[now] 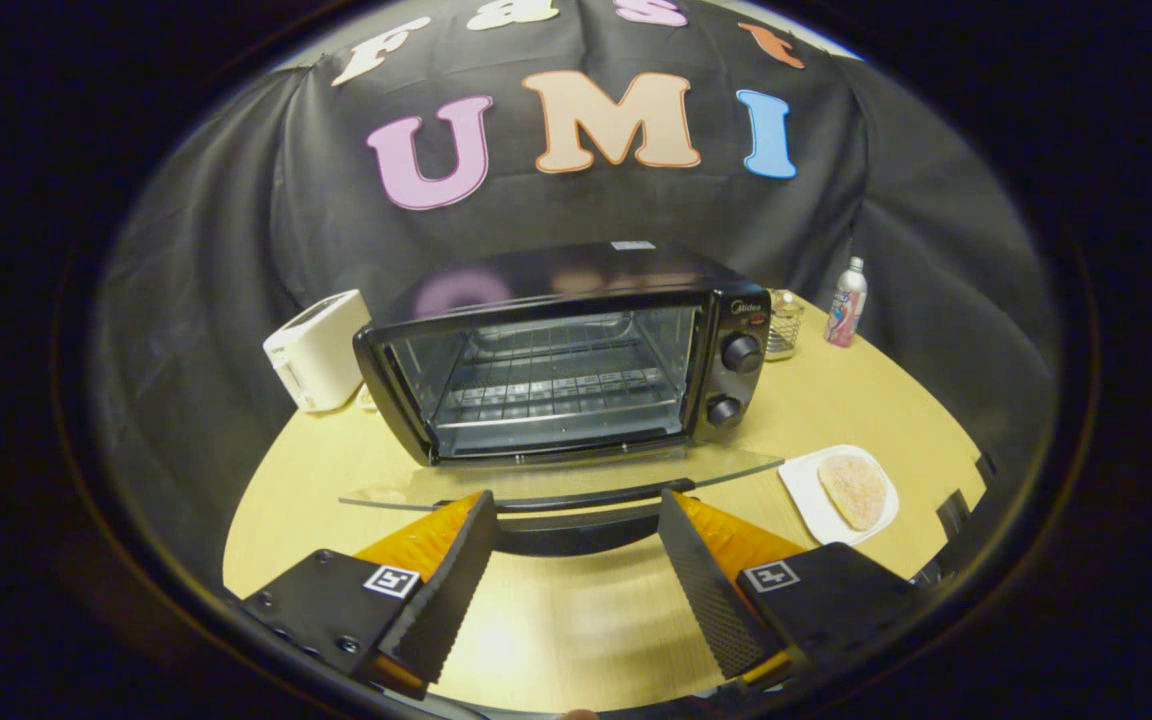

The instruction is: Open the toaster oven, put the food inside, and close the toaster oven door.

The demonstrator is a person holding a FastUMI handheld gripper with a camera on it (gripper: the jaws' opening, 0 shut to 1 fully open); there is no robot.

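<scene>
Hand-held gripper: we see our hand-held gripper (576, 520) spread wide, pinching nothing; the door handle (576, 533) lies between the fingertips.
Toaster oven: the toaster oven (561, 365) stands at 12 o'clock, its glass door (556, 482) folded down flat, wire rack (556, 385) bare.
Food: the flatbread (853, 490) lies on a white plate (804, 492) at 2 o'clock, just beside the door's corner.
Risk: we judge that swinging toward the plate could clip the lowered door; pinching soft bread too hard may tear it.
Around: a white toaster (319, 350) at 10 o'clock, a glass jar (784, 325) and a bottle (846, 302) at 1 o'clock, all clear of our path.
</scene>
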